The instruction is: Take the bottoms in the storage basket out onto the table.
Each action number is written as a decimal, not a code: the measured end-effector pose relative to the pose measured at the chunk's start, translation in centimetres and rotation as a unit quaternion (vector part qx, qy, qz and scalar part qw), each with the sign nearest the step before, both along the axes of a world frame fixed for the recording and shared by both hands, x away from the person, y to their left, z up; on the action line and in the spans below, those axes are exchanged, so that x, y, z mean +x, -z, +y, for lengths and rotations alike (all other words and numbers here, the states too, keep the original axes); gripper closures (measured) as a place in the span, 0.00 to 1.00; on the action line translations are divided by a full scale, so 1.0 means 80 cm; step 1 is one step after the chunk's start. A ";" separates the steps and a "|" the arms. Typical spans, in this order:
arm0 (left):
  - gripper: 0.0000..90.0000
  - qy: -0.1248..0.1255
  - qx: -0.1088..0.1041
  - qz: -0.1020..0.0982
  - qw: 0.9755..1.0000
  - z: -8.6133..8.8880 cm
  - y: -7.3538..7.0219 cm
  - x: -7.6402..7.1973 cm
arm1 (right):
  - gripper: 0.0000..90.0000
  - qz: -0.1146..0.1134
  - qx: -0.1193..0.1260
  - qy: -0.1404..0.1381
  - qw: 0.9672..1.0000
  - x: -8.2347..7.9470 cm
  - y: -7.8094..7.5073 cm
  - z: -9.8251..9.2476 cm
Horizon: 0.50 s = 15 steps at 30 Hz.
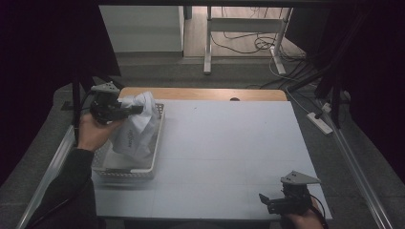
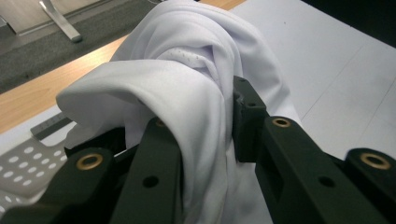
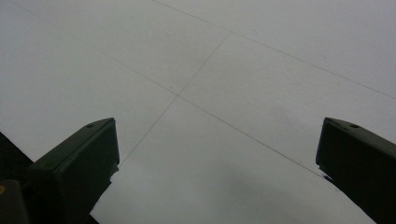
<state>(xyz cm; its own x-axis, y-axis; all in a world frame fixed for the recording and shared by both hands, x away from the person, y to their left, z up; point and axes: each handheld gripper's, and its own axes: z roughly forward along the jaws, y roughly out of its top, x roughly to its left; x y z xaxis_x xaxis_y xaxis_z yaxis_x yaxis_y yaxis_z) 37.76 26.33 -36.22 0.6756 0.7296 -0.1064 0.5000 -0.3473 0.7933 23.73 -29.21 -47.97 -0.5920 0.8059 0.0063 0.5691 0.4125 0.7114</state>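
Observation:
A white cloth garment [image 1: 137,126] hangs over a white perforated basket [image 1: 125,172] at the table's left side. My left gripper [image 1: 135,110] is shut on the upper folds of the white cloth [image 2: 187,88], lifting it above the basket, and the fabric bunches between its black jaws. The cloth's lower part trails down into the basket. Down at the table's front right corner, my right gripper [image 1: 264,199] rests low over the white tabletop [image 3: 224,84], jaws spread wide with nothing between them.
A wooden strip [image 1: 200,93] runs along the table's far edge. Beyond it are metal desk legs [image 1: 208,47] and cables on the floor. A power strip [image 1: 321,122] lies off the table's right side.

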 end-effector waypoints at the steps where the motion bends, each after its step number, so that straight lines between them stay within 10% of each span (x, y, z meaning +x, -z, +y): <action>1: 0.85 0.001 -0.001 0.000 1.000 -0.001 -0.001 0.000 | 0.00 0.000 0.000 0.000 1.000 0.000 0.000 0.000; 15: 0.85 0.017 0.000 0.000 1.000 -0.024 -0.028 0.005 | 0.00 0.000 0.000 0.000 1.000 0.000 0.000 0.000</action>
<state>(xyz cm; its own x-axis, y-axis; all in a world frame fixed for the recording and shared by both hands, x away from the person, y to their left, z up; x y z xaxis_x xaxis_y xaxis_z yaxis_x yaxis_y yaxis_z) 38.12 24.45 -33.97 0.7003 0.7060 -0.1056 0.4875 -0.3649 0.7932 23.72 -29.22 -47.97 -0.5925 0.8055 0.0070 0.5689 0.4123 0.7116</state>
